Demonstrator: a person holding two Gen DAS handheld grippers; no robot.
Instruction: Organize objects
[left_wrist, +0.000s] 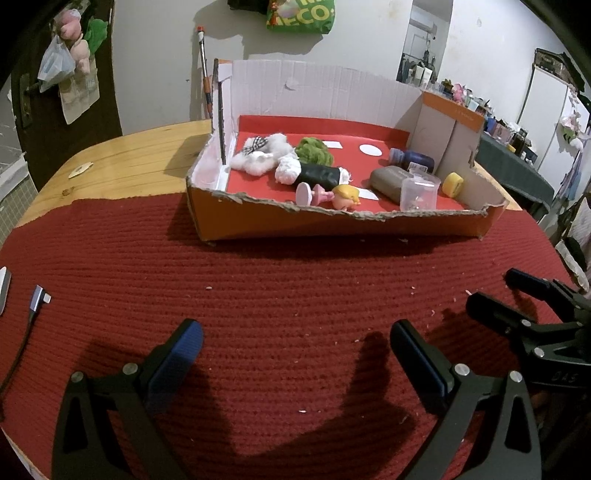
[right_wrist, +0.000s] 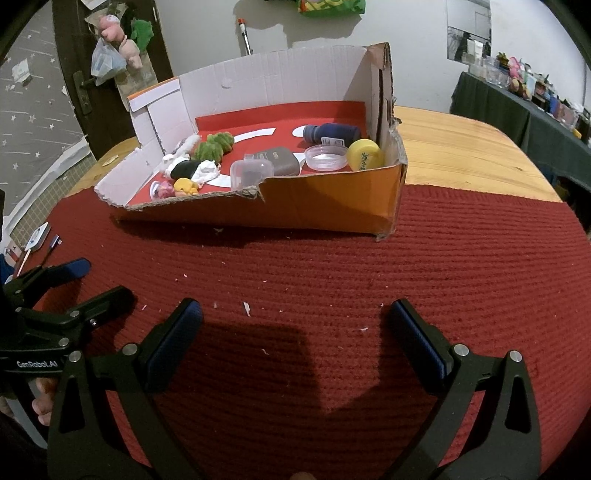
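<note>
An orange cardboard box (left_wrist: 332, 223) (right_wrist: 332, 199) with a torn front wall and red floor stands on the red mat. Inside lie a white plush (left_wrist: 258, 157), a green fuzzy toy (left_wrist: 314, 149) (right_wrist: 214, 146), a black-and-white roll (left_wrist: 317, 175), a blond doll head (left_wrist: 345, 195) (right_wrist: 186, 185), a grey case (left_wrist: 388, 181) (right_wrist: 280, 160), a clear cup (left_wrist: 419, 192) (right_wrist: 251, 171), a blue bottle (left_wrist: 412, 157) (right_wrist: 332, 132) and a yellow lid (left_wrist: 452, 183) (right_wrist: 365, 155). My left gripper (left_wrist: 295, 338) and right gripper (right_wrist: 295, 319) hover open over the mat, nothing between their fingers.
A cable plug (left_wrist: 40, 295) lies on the red knitted mat (left_wrist: 277, 295) at the left. The wooden table (right_wrist: 461, 147) extends beyond the mat. Small cards (right_wrist: 38, 236) lie at the mat's left edge. A cluttered shelf (right_wrist: 524, 88) stands at the far right.
</note>
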